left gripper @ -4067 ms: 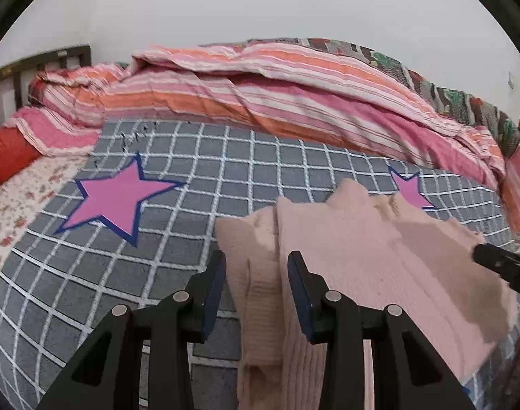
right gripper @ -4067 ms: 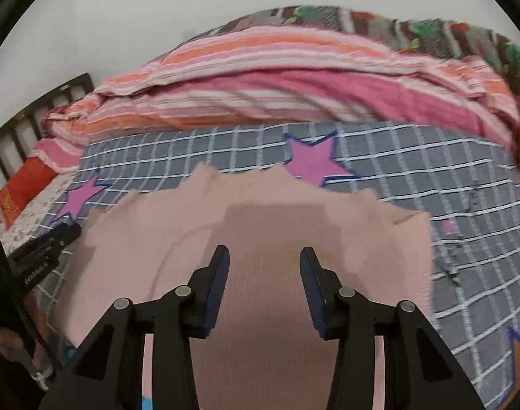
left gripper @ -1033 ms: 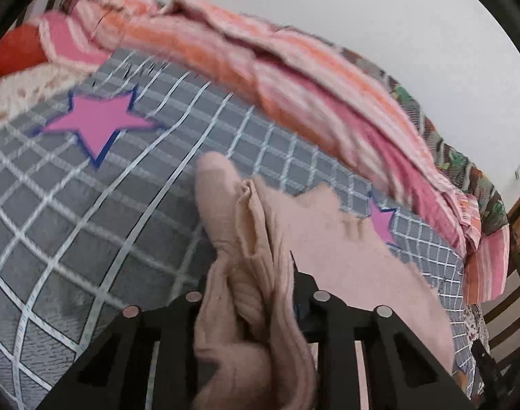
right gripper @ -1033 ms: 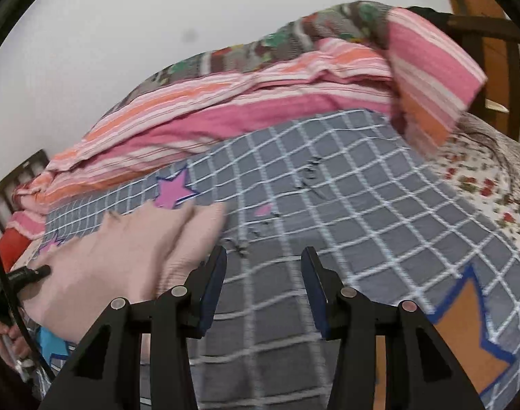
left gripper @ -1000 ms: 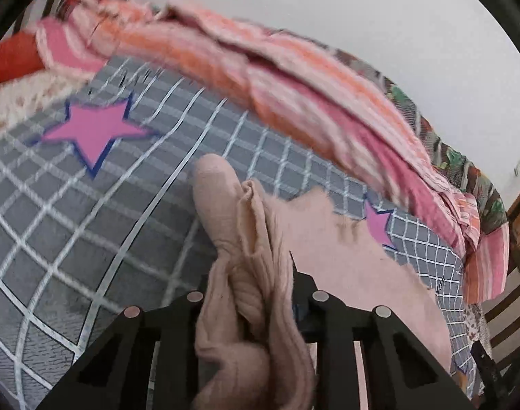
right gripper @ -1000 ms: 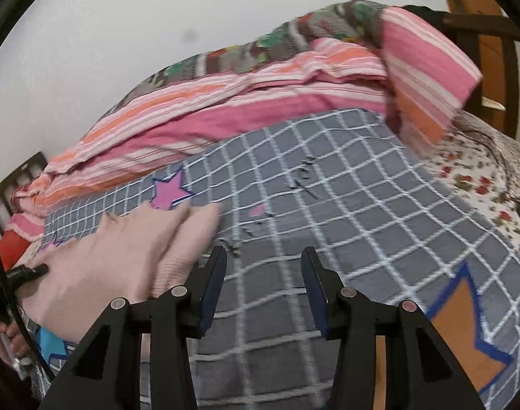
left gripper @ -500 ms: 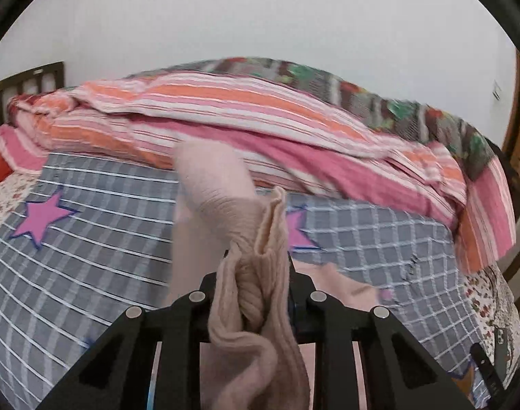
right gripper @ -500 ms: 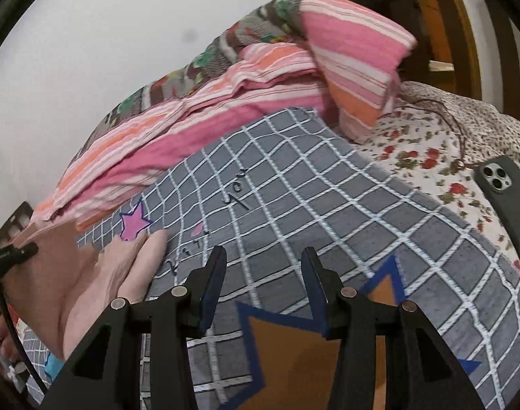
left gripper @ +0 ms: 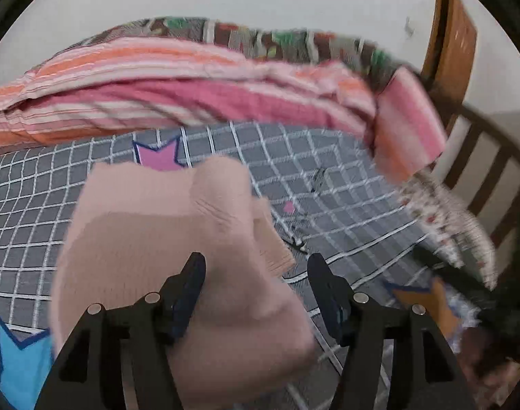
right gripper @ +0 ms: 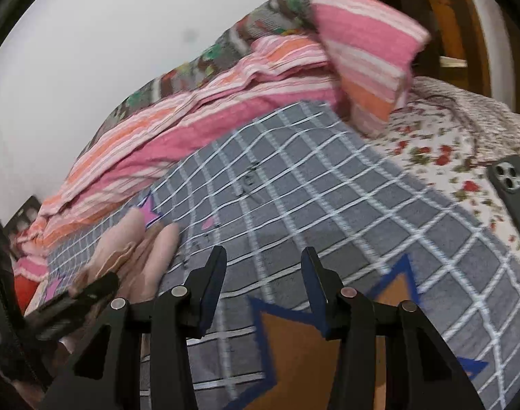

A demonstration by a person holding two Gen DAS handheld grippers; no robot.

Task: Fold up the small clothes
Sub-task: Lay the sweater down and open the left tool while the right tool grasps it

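Note:
A pale pink knitted sweater (left gripper: pixel 150 225) lies on the grey checked blanket (left gripper: pixel 328 184). One sleeve is folded across its body. My left gripper (left gripper: pixel 256 263) hovers just over it, jaws opening. The folded sleeve bulges up between the fingers, but the right pad stands apart from it, so nothing is pinched. In the right wrist view the sweater (right gripper: pixel 136 249) shows only at the far left. My right gripper (right gripper: pixel 264 254) is open and holds nothing, above the bare blanket near an orange star (right gripper: pixel 294 352), well to the right of the sweater.
A bunched pink and orange striped quilt (left gripper: pixel 191 78) runs along the far side of the bed. A dark phone (right gripper: pixel 512 177) lies on the floral sheet (right gripper: pixel 448 143) at the right. The wooden bed frame (left gripper: pixel 448 34) rises at the far right.
My left gripper swung right across the sweater with the bunched sleeve, then its jaws spread and let the sleeve drop. The right gripper drifted right, away from the sweater.

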